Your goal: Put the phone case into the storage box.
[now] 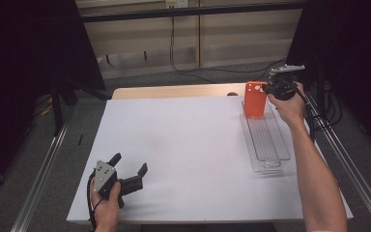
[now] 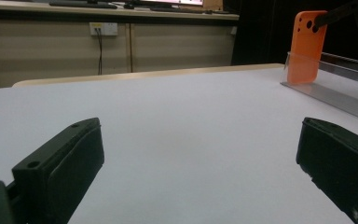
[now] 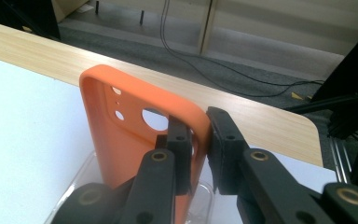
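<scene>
Here, a white table point(image 1: 183, 159) carries a clear tray point(image 1: 265, 140) along its right side; an orange phone case point(image 1: 255, 99) stands upright at the tray's far end, pinched at its top corner by the right gripper point(image 1: 273, 89), one jaw inside the shell, one outside; the left gripper point(image 1: 130, 168) rests near the front-left edge, jaws spread wide, nothing between them.

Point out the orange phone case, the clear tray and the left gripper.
orange phone case point(image 1: 254, 102), high view, middle of its flat back.
clear tray point(image 1: 281, 147), high view, its right rim.
left gripper point(image 1: 129, 164), high view, midway between its open jaws.
</scene>
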`<action>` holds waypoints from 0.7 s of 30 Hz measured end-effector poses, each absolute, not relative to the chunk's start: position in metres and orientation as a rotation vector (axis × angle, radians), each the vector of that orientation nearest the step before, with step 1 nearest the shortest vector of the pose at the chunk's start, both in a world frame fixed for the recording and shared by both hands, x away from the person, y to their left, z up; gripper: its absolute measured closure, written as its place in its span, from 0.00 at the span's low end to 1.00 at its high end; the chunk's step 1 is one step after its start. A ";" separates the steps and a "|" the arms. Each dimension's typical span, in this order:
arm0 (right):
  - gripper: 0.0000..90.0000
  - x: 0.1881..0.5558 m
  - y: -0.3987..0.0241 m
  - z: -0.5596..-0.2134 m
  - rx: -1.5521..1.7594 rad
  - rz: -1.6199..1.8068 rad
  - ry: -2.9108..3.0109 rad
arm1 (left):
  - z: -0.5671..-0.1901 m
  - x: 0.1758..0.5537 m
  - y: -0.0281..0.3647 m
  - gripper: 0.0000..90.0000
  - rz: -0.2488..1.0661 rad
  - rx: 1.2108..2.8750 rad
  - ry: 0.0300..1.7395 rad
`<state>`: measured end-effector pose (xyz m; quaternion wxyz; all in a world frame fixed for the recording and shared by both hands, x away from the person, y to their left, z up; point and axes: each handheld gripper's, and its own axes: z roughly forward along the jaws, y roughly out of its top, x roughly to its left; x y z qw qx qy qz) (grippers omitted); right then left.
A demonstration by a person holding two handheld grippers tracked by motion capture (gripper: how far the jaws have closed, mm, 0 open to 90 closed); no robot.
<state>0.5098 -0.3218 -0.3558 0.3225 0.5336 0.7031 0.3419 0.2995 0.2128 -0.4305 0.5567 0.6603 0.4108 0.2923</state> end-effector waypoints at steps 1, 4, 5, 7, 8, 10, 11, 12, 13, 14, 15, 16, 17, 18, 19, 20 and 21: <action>0.88 0.510 -0.322 -0.356 1.403 0.894 1.844 | -0.431 0.300 0.213 0.01 0.690 1.557 0.973; 0.88 0.510 -0.323 -0.356 1.409 0.896 1.843 | -0.431 0.300 0.212 0.01 0.691 1.557 0.976; 0.88 0.510 -0.323 -0.356 1.409 0.893 1.842 | -0.431 0.300 0.211 0.01 0.693 1.559 0.973; 0.88 0.510 -0.324 -0.356 1.411 0.896 1.841 | -0.430 0.301 0.211 0.01 0.694 1.561 0.968; 0.88 0.510 -0.324 -0.356 1.413 0.900 1.840 | -0.430 0.300 0.210 0.01 0.695 1.565 0.965; 0.88 0.511 -0.324 -0.356 1.417 0.905 1.840 | -0.430 0.300 0.210 0.01 0.695 1.566 0.963; 0.88 0.511 -0.325 -0.356 1.420 0.908 1.839 | -0.430 0.300 0.210 0.01 0.694 1.565 0.964; 0.88 0.511 -0.325 -0.357 1.426 0.907 1.835 | -0.430 0.301 0.211 0.01 0.695 1.564 0.963; 0.88 0.511 -0.326 -0.357 1.432 0.915 1.834 | -0.430 0.301 0.211 0.01 0.696 1.562 0.964; 0.88 0.511 -0.326 -0.357 1.432 0.922 1.833 | -0.430 0.301 0.212 0.01 0.697 1.558 0.968; 0.87 0.511 -0.327 -0.357 1.433 0.927 1.832 | -0.430 0.301 0.212 0.01 0.697 1.556 0.970; 0.87 0.511 -0.327 -0.357 1.438 0.929 1.830 | -0.430 0.301 0.213 0.01 0.698 1.558 0.970; 0.87 0.511 -0.327 -0.357 1.436 0.930 1.831 | -0.430 0.300 0.213 0.01 0.697 1.556 0.970; 0.87 0.511 -0.327 -0.357 1.436 0.934 1.833 | -0.430 0.300 0.213 0.01 0.698 1.555 0.971; 0.86 0.511 -0.328 -0.357 1.435 0.935 1.835 | -0.430 0.300 0.213 0.01 0.699 1.555 0.971; 0.86 0.511 -0.328 -0.357 1.434 0.932 1.836 | -0.430 0.301 0.213 0.01 0.698 1.551 0.971; 0.86 0.511 -0.328 -0.357 1.433 0.932 1.835 | -0.430 0.300 0.213 0.01 0.698 1.555 0.972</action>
